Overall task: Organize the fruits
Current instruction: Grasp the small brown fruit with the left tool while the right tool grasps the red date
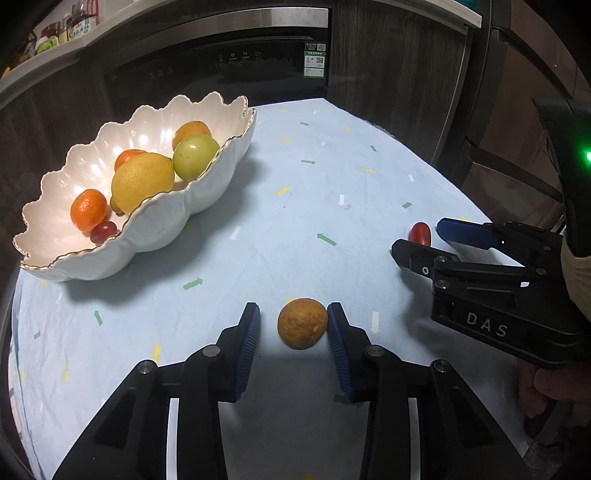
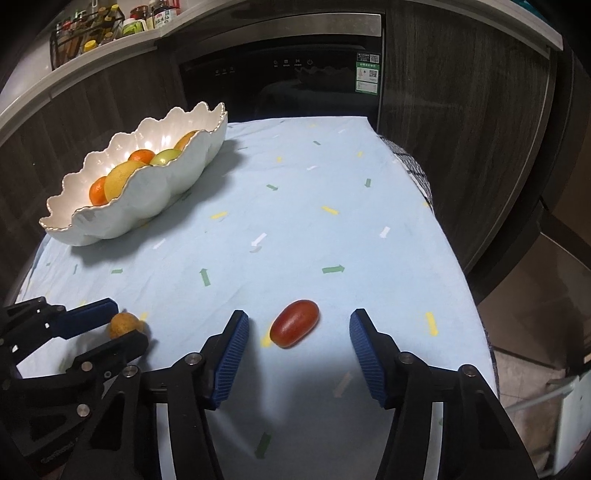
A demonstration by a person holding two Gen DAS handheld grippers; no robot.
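Observation:
A small brown round fruit (image 1: 302, 323) lies on the pale blue tablecloth between the fingers of my left gripper (image 1: 293, 325). The right pad touches it, the left pad stands apart, so the gripper is open. It also shows in the right wrist view (image 2: 123, 325). A red oval tomato (image 2: 294, 323) lies between the wide-open fingers of my right gripper (image 2: 298, 328), touching neither; it also shows in the left wrist view (image 1: 420, 233). A white scalloped bowl (image 1: 207, 184) at the left holds a lemon (image 1: 142, 182), oranges, a green fruit (image 1: 195, 156) and a red grape (image 1: 103, 230).
The tablecloth (image 2: 295, 221) covers a small table with edges near on the right and far side. A dark oven front (image 2: 284, 74) and wood cabinets stand behind. A shelf with bottles (image 2: 103, 26) is at the upper left.

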